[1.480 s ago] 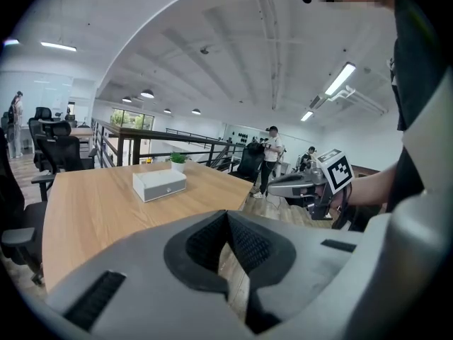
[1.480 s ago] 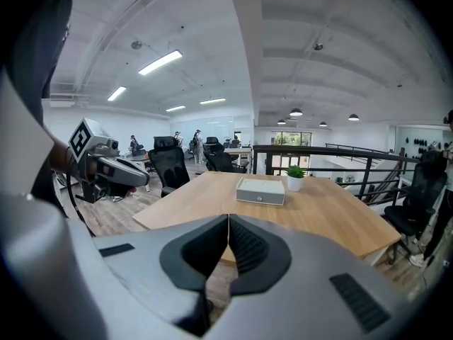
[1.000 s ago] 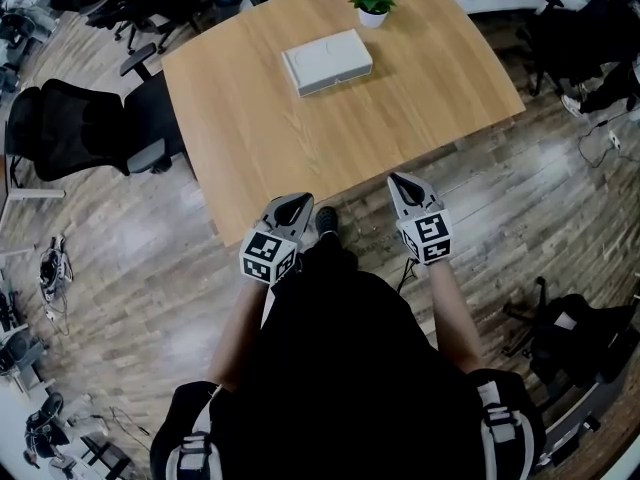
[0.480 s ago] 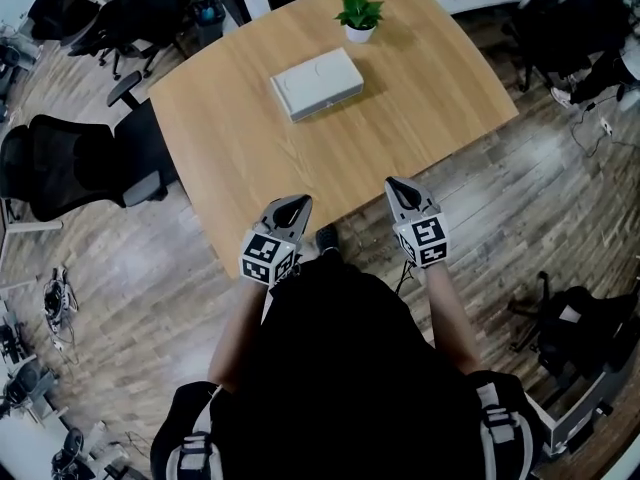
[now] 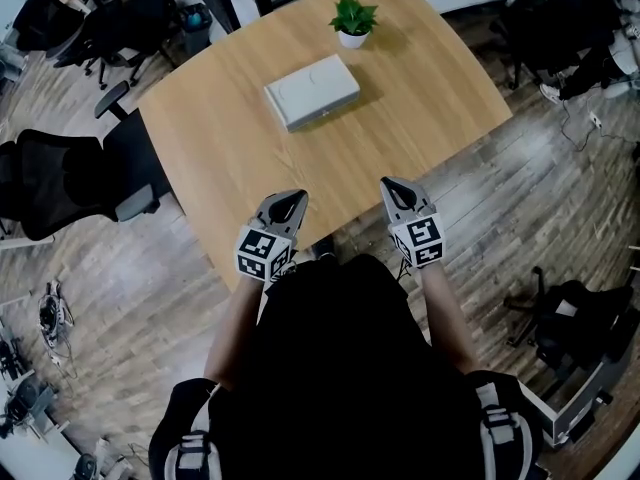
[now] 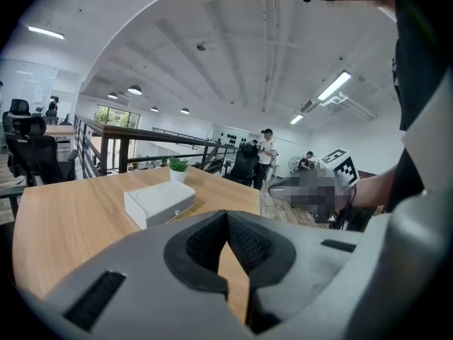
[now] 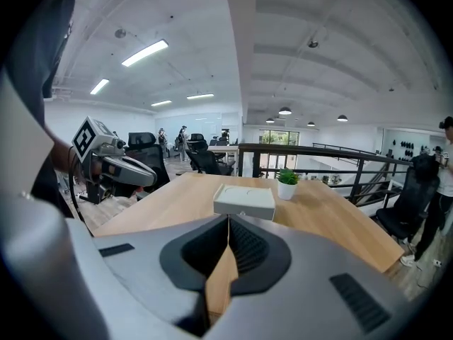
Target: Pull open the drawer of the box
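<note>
A flat white box (image 5: 311, 90) lies on the wooden table (image 5: 420, 108), its drawer closed, with a small potted plant (image 5: 350, 20) just beyond it. Both grippers hover at the table's near edge, well short of the box. My left gripper (image 5: 293, 197) is shut with nothing in it. My right gripper (image 5: 386, 183) is also shut and empty. The left gripper view has the box (image 6: 159, 202) ahead and to the left of the closed jaws. In the right gripper view the box (image 7: 245, 200) sits straight ahead above the closed jaws, the plant (image 7: 287, 183) to its right.
Black office chairs (image 5: 60, 178) stand left of the table. A dark bag (image 5: 570, 318) lies on the wood floor at the right. Behind the table runs a black railing (image 7: 311, 151). People stand far off in the room (image 6: 267, 147).
The person has stepped closer to the table. Both grippers now reach over its near edge, still shut, and the box sits lower in the head view.
</note>
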`<control>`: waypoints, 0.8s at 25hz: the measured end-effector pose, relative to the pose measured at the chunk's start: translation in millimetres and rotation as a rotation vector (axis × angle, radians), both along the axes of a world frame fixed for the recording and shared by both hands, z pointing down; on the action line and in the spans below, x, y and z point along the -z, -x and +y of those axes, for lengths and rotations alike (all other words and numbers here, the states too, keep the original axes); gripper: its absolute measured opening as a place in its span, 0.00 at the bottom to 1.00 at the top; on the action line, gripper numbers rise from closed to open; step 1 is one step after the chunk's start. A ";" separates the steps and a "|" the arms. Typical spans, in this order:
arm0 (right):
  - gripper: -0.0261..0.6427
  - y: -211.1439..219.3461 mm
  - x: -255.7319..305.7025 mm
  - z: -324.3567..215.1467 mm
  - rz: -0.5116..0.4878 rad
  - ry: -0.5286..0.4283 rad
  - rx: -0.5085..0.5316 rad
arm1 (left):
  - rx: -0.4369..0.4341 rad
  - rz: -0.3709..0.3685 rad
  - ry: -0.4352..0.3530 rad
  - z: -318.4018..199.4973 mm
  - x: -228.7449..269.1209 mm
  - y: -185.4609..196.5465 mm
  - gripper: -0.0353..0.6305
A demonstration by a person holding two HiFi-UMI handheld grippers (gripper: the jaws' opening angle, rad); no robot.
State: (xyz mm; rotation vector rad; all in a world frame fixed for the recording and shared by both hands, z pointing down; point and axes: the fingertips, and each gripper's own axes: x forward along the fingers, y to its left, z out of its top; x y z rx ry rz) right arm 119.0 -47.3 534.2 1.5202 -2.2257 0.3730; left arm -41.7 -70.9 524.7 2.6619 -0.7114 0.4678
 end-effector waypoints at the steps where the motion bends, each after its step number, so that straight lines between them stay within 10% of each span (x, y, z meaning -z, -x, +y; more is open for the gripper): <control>1: 0.08 0.6 -0.8 -2.5 0.001 0.003 0.001 | 0.002 0.000 0.002 -1.9 -0.7 1.3 0.09; 20: 0.08 8.5 -16.5 -64.8 0.001 0.029 0.127 | 0.118 -0.031 0.006 -40.0 -3.0 11.6 0.09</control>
